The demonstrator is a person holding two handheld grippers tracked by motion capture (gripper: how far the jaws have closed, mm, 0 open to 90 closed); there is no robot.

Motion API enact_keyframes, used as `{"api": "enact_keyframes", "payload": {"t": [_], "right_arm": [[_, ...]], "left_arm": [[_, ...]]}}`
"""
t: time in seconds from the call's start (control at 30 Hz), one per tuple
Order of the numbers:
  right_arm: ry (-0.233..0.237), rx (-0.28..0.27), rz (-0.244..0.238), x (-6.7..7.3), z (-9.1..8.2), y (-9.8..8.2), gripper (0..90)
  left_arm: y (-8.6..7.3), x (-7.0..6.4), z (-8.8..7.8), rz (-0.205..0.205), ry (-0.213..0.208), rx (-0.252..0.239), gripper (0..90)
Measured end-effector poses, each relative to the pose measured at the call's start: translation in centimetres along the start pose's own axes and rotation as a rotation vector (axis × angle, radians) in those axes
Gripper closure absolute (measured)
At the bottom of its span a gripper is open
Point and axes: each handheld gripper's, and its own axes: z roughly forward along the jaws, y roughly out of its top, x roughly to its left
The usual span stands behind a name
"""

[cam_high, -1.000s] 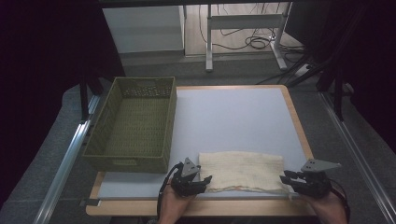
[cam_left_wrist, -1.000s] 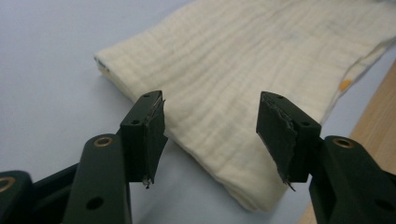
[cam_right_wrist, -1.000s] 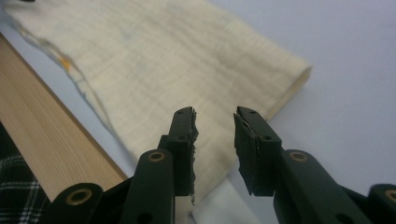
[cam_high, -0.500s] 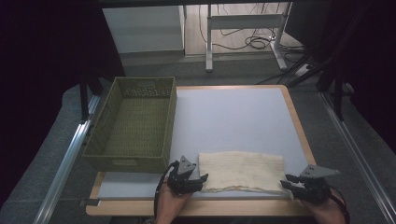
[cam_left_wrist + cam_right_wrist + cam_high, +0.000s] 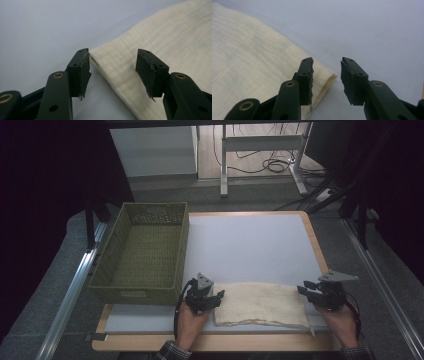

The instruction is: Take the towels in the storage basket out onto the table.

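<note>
The folded cream cloth (image 5: 261, 304) lies flat at the near edge of the white surface (image 5: 250, 245), right of the green basket (image 5: 142, 251), and has not shifted since a second ago. Both hands have slid slightly. The left hand-held gripper (image 5: 112, 71) has just been closing, its jaws half open astride the cloth's left corner without pinching; the right hand-held gripper (image 5: 327, 80) has just been opening, empty at the right corner. A two-corner pickup seems close.
</note>
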Motion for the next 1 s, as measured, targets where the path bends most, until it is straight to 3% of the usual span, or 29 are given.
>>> {"api": "enact_keyframes", "payload": {"t": [0.23,0.37,0.47,0.57,0.6,0.67,0.83,1.0], "right_arm": [[-0.026,0.084,-0.050,-0.2,2.2,-0.6,58.6],[-0.007,0.077,-0.043,-0.3,2.5,-0.9,62.8],[0.048,0.077,-0.023,-0.3,2.6,-0.8,84.4],[0.047,0.086,-0.042,0.0,2.6,-0.6,87.3],[0.046,0.089,-0.040,-0.1,2.6,-0.5,87.4],[0.036,0.089,-0.036,-0.4,2.7,-0.2,87.5],[0.013,0.070,-0.026,-1.7,3.0,1.4,87.4],[-0.023,0.061,-0.041,-2.9,4.4,3.7,87.4]], "left_arm": [[0.2,0.8,1.4,-0.030,0.055,0.025,44.9],[0.2,1.0,1.8,-0.034,0.057,0.032,45.2],[0.2,0.9,1.9,0.004,0.024,0.035,55.2],[0.2,0.8,1.8,0.013,-0.032,0.039,75.7],[0.3,0.6,1.8,0.015,-0.032,0.040,81.7],[0.4,0.6,1.8,0.027,-0.034,0.038,84.1],[0.9,0.8,1.7,0.014,-0.040,0.014,83.9],[1.5,0.8,1.8,0.006,-0.027,-0.012,83.4]]}}
